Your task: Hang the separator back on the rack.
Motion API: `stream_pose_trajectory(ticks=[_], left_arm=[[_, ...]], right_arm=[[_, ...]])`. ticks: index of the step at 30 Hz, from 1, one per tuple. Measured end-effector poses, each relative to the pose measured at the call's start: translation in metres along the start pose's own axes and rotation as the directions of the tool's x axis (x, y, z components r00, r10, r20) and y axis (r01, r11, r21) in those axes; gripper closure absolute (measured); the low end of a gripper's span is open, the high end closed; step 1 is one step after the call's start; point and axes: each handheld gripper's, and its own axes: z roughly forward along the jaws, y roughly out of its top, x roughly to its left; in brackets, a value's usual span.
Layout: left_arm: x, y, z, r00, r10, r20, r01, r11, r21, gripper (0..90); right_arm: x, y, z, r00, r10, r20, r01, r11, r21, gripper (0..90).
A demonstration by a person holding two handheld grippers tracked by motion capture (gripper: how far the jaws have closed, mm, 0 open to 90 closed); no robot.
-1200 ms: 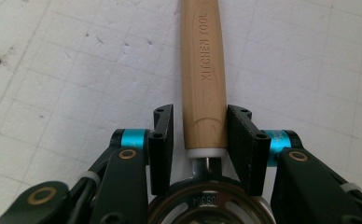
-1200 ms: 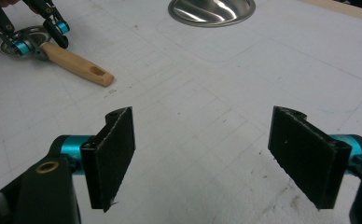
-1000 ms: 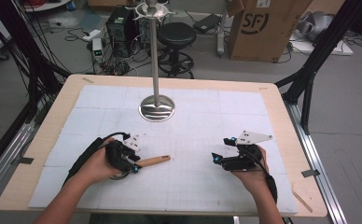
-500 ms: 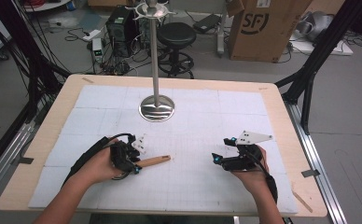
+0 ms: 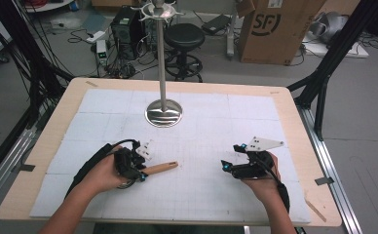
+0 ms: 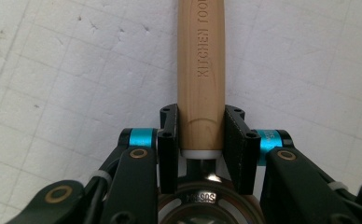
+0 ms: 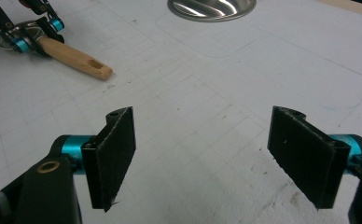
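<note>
Left hand-held gripper (image 6: 201, 140) is clenched on the light wooden handle of a kitchen tool (image 6: 201, 70); its two black jaws have just been closing and now press both sides of the handle near its lower end. In the high view the handle (image 5: 160, 168) lies flat on the white gridded surface (image 5: 201, 195), front left, pointing toward the table centre. Right hand-held gripper (image 7: 216, 149) is released: its jaws stand wide apart with nothing between them, resting low over the surface, well apart from the handle (image 7: 76, 58). Behind both, a polished metal pole stand with a round base (image 5: 163, 112) rises upright.
</note>
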Motion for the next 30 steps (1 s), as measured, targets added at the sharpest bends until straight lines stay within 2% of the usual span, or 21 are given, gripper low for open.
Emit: stream_pose_trajectory(ticks=[4,8,10,11,16,23,25,27,28,29,30], left_arm=[[0.002,-0.005,-0.004,0.9994,-0.024,0.027,0.025,0.9984,-0.051,69.1],[0.002,-0.007,-0.013,0.9995,-0.026,0.017,0.028,0.9942,-0.104,69.1],[0.002,-0.007,-0.019,0.9994,-0.031,0.014,0.033,0.9879,-0.151,69.1],[0.002,-0.007,-0.019,0.9994,-0.031,0.014,0.033,0.9879,-0.151,69.1],[0.002,-0.008,-0.031,0.9994,-0.032,0.014,0.034,0.9719,-0.233,69.0],[0.004,-0.008,-0.046,0.9986,-0.019,0.051,0.035,0.9353,-0.352,69.0],[0.004,-0.008,-0.049,0.9981,-0.013,0.061,0.036,0.9189,-0.393,69.1],[0.004,-0.007,-0.053,0.9976,-0.002,0.069,0.031,0.9077,-0.418,69.0],[0.004,-0.007,-0.054,0.9974,0.000,0.072,0.032,0.8998,-0.435,69.1],[0.004,-0.007,-0.056,0.9966,0.010,0.082,0.028,0.8975,-0.440,69.1],[0.004,-0.006,-0.057,0.9963,0.016,0.085,0.025,0.8907,-0.454,69.0]], right_arm=[[-0.001,0.000,0.000,1.0000,0.002,0.001,-0.002,1.000,-0.001,22.4],[0.000,-0.001,0.000,1.0000,0.005,0.002,-0.005,1.000,0.002,22.3],[0.000,0.000,0.000,1.0000,0.002,-0.001,-0.002,1.000,0.002,22.4],[0.000,0.000,0.000,1.0000,0.002,-0.001,-0.002,1.000,0.001,22.4],[0.000,0.000,0.000,1.0000,0.002,-0.001,-0.002,1.000,-0.001,22.4],[-0.001,0.000,0.000,1.0000,-0.001,0.001,0.001,1.000,-0.002,22.4],[-0.001,0.000,0.000,1.0000,0.002,0.001,-0.002,1.000,-0.003,22.4],[-0.001,0.000,0.000,1.0000,0.000,0.001,0.000,1.000,-0.003,22.4],[0.000,0.000,0.000,1.0000,-0.001,0.001,0.001,1.000,-0.003,22.4],[0.000,0.000,0.000,1.0000,-0.002,0.000,0.002,1.000,-0.003,22.4],[0.000,0.000,0.000,1.0000,-0.002,0.000,0.002,1.000,-0.003,22.4]])
